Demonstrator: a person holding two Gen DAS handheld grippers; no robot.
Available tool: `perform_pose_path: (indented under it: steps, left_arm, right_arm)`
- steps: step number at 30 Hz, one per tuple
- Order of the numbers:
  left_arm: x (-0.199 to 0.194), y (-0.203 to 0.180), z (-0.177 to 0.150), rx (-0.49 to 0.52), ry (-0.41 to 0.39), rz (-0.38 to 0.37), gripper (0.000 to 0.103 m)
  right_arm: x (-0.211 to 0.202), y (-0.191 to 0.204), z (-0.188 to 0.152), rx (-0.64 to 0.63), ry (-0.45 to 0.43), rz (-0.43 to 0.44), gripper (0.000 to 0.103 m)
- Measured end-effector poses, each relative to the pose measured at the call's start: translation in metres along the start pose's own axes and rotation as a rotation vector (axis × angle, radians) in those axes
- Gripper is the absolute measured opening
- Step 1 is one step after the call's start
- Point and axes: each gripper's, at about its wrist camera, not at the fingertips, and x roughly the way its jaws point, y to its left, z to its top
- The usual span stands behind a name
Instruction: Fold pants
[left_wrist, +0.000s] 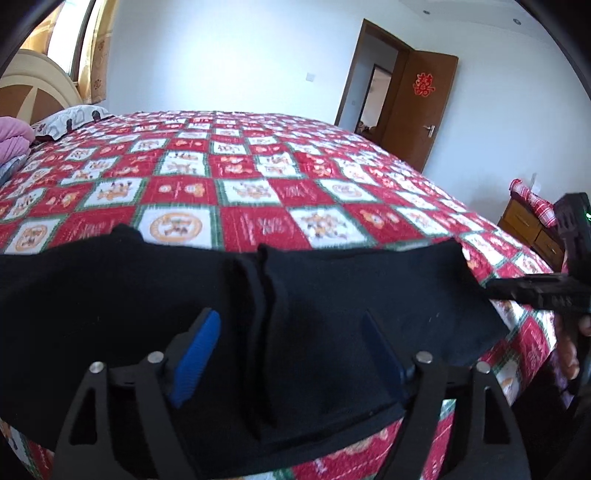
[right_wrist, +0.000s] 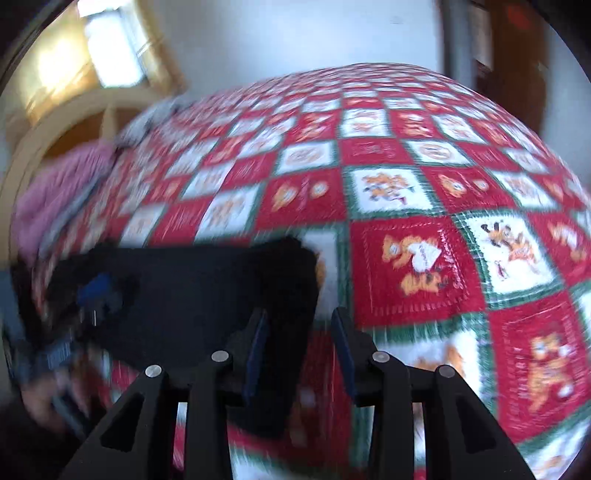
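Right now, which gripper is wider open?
The left gripper: its blue pads spread wide over the black pants. The right gripper shows a narrower gap, at the pants' edge. Neither grips cloth.

Black pants (left_wrist: 332, 314) lie folded across the lower frame on a red-and-white checked bedspread (left_wrist: 258, 177). The left tool (left_wrist: 291, 332) hovers above them, blue pads (left_wrist: 195, 354) spread wide. The right tool (left_wrist: 546, 291) enters at right.

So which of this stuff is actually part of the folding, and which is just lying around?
Part of the job:
- black pants
- left gripper, open over the pants
- right gripper, open at their edge

Just lying about:
- checked bedspread
- pillow
- pink blanket
- door
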Motion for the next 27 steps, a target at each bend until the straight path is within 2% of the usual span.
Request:
perform_pose_path:
  steps: [2, 4, 8, 12, 14, 18, 20, 23, 27]
  left_arm:
    - [0.008, 0.004, -0.008, -0.003, 0.017, 0.011, 0.082]
    - [0.008, -0.001, -0.011, 0.036, -0.004, 0.032, 0.082]
    - [0.010, -0.003, -0.013, 0.060, -0.016, 0.031, 0.088]
    - [0.008, -0.008, -0.011, 0.089, 0.001, 0.059, 0.088]
    - [0.000, -0.003, -0.005, 0.074, -0.008, 0.074, 0.089]
    - [-0.018, 0.020, 0.005, 0.094, -0.041, 0.153, 0.092]
    - [-0.032, 0.048, 0.008, 0.093, -0.066, 0.217, 0.097]
    - [-0.048, 0.092, 0.009, 0.070, -0.064, 0.284, 0.098]
    - [-0.076, 0.162, 0.007, 0.004, -0.070, 0.395, 0.098]
  right_arm:
    - [0.002, 0.005, -0.008, -0.067, 0.077, 0.015, 0.038]
    - [0.009, 0.008, -0.016, -0.118, 0.133, 0.003, 0.038]
    - [0.021, 0.007, -0.022, -0.143, 0.156, -0.014, 0.044]
    - [0.019, 0.003, -0.023, -0.141, 0.152, 0.011, 0.044]
    - [0.007, 0.000, -0.019, -0.122, 0.119, 0.031, 0.044]
    - [-0.013, 0.002, -0.010, -0.098, 0.023, 0.016, 0.044]
    - [-0.024, 0.009, -0.005, -0.062, -0.055, 0.036, 0.045]
    - [-0.026, 0.024, -0.002, -0.047, -0.130, 0.096, 0.047]
    - [-0.014, 0.043, -0.006, -0.058, -0.155, 0.128, 0.047]
